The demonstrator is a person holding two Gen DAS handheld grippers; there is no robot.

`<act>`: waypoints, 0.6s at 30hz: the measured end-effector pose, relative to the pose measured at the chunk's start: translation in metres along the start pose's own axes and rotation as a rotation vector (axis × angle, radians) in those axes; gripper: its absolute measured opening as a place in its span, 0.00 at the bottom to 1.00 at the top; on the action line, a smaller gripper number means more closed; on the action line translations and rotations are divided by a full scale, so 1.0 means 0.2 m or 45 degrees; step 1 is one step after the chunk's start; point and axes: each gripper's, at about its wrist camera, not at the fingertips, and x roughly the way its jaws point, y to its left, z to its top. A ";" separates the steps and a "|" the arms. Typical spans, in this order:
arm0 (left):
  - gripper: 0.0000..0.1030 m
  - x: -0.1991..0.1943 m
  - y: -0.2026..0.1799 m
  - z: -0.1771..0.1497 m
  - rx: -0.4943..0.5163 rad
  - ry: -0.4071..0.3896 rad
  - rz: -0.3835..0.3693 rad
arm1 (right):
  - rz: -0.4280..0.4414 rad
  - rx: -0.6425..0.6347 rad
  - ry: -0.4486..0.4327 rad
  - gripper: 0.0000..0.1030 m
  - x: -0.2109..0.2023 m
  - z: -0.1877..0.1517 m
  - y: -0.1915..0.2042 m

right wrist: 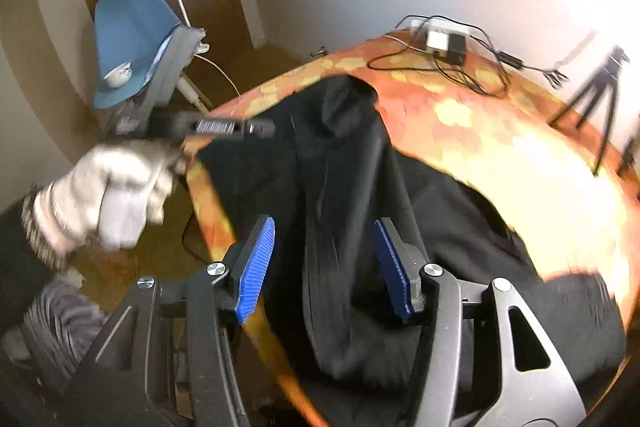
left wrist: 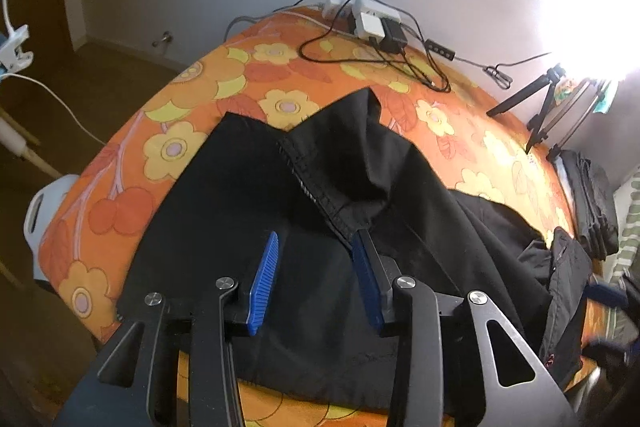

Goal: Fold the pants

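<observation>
Black pants (left wrist: 256, 211) lie spread on a bed with an orange flowered cover (left wrist: 168, 147), one leg folded over so a stitched seam (left wrist: 308, 187) runs diagonally. My left gripper (left wrist: 316, 243) hovers low over the cloth with its blue pads (left wrist: 264, 283) apart. The seam edge rests on the tip of its right finger, and nothing is pinched. In the blurred right wrist view, my right gripper (right wrist: 324, 225) is open above a ridge of the pants (right wrist: 332, 187). A gloved hand (right wrist: 104, 195) holds the left gripper's body (right wrist: 216, 127) at the bed's left edge.
A white power strip with chargers and tangled cables (left wrist: 376, 23) lies at the far end of the bed. Tripod legs (left wrist: 536, 107) stand at the right under a glaring lamp. A stack of folded dark clothes (left wrist: 592, 203) sits at the right edge. A blue chair (right wrist: 128, 27) holds a cup beside the bed.
</observation>
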 end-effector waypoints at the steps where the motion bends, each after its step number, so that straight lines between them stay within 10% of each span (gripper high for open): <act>1: 0.36 0.00 0.01 0.00 -0.006 -0.003 -0.008 | 0.020 0.015 0.019 0.53 0.06 0.07 -0.01; 11: 0.36 0.10 0.13 0.07 -0.088 0.006 -0.151 | 0.116 0.472 0.115 0.59 0.61 0.62 -0.24; 18: 0.37 0.18 0.17 0.11 -0.085 -0.004 -0.217 | -0.032 0.640 0.229 0.59 0.98 0.78 -0.30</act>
